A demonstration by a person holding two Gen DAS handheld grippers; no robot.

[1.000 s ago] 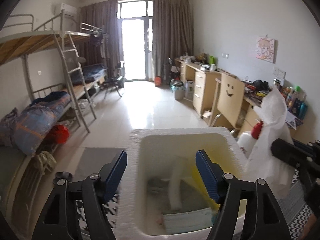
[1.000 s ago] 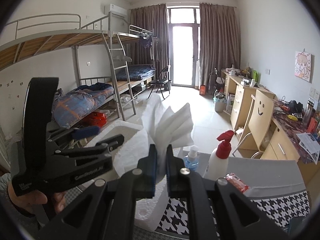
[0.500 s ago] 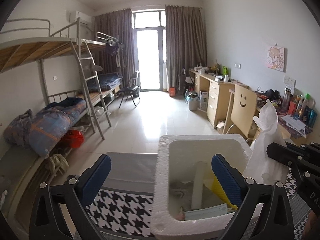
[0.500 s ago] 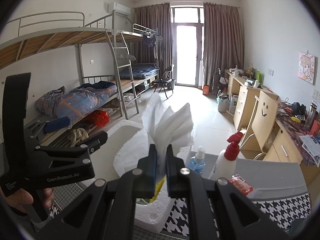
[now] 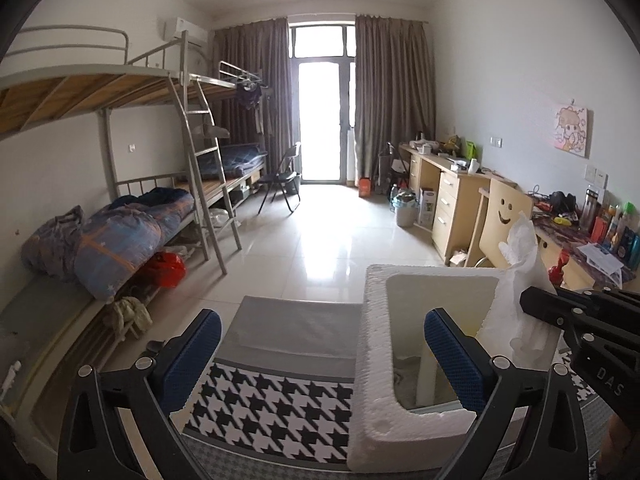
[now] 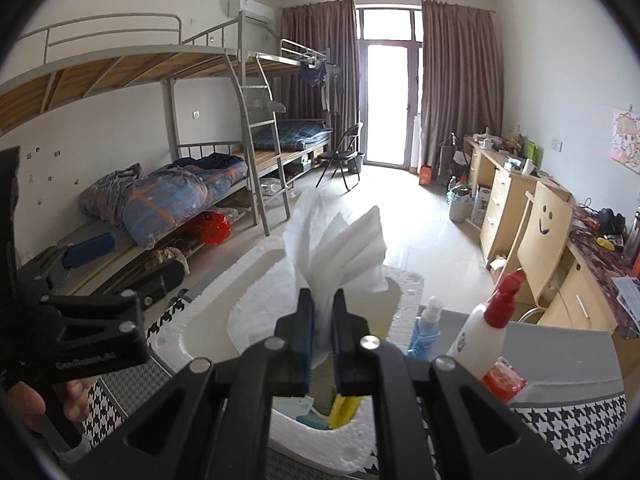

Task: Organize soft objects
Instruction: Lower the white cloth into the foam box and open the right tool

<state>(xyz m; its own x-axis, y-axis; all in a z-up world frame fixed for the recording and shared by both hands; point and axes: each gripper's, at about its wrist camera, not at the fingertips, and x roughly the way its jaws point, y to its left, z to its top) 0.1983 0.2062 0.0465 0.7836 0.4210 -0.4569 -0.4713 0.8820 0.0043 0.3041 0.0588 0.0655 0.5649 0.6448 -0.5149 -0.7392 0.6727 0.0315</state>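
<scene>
A white foam box (image 5: 374, 360) stands on the table with the houndstooth cloth (image 5: 272, 412); it also shows in the right wrist view (image 6: 208, 316). Inside lie a white roll (image 5: 426, 376), something yellow (image 6: 342, 410) and a pale packet (image 6: 298, 410). My right gripper (image 6: 322, 308) is shut on a bunch of white tissue paper (image 6: 340, 248) and holds it over the box; the tissue also shows in the left wrist view (image 5: 516, 280). My left gripper (image 5: 320, 344) is open and empty, to the left of the box, its right finger (image 5: 452, 348) over the box.
A white spray bottle with a red trigger (image 6: 488, 328), a small blue bottle (image 6: 426, 328) and a red packet (image 6: 504, 378) stand right of the box. A bunk bed (image 5: 120, 216) is on the left, desks (image 5: 456, 196) on the right.
My left gripper has drawn back and to the left, from over the box's opening to beside it. The right gripper keeps the tissue and has come over the box.
</scene>
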